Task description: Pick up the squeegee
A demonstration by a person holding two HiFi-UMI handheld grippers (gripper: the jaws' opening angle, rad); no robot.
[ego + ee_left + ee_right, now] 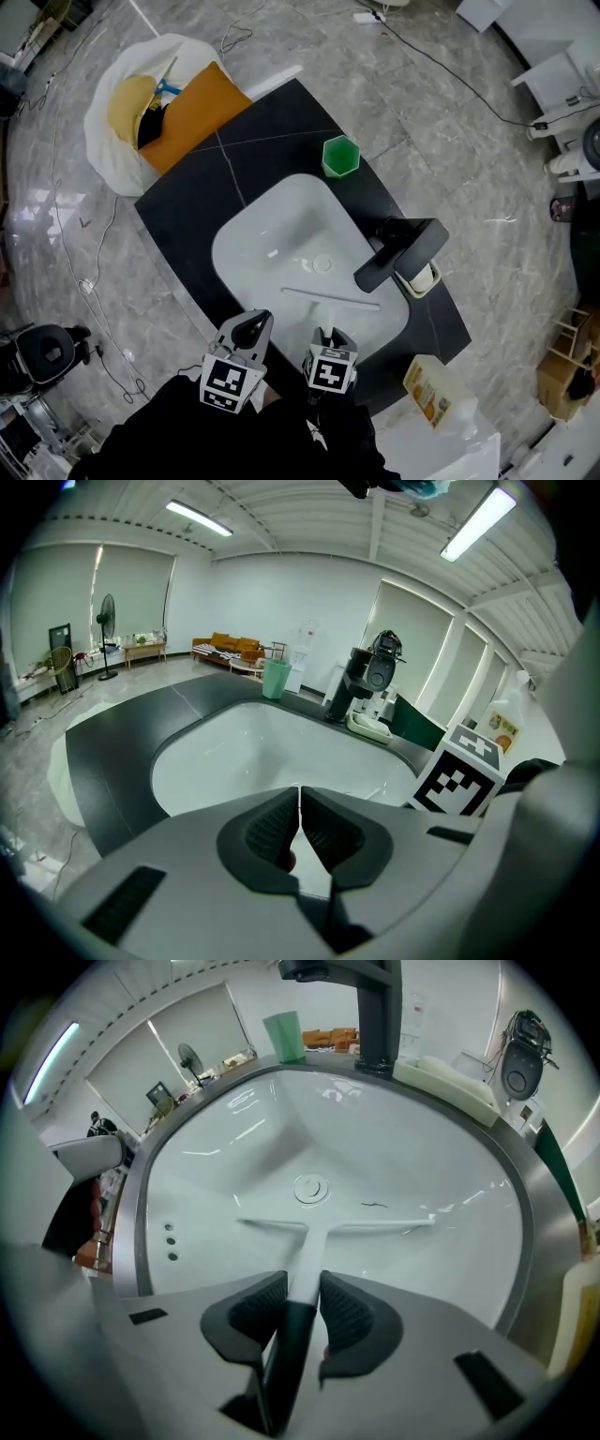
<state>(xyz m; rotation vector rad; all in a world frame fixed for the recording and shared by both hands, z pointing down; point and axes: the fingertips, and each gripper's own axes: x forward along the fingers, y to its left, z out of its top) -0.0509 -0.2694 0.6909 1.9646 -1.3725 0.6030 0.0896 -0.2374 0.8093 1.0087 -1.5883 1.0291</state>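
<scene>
A white squeegee (330, 298) lies in the white sink (272, 234), its long blade across the basin just below the drain and its handle toward me. In the right gripper view the blade (333, 1226) lies flat and the handle runs back between the jaws, white in front and black behind. My right gripper (302, 1299) points steeply down at the sink's near edge (327, 337), and both pads press on the handle. My left gripper (251, 328) hangs beside it on the left, over the sink's near rim, shut (299, 810) with nothing between its pads.
A black faucet (398, 249) stands at the sink's right rim, with a soap dish (421, 279) next to it. A green cup (340, 156) stands on the black counter (272, 122) behind the sink. A yellow bottle (435, 390) lies near right. A white bag (141, 103) sits far left.
</scene>
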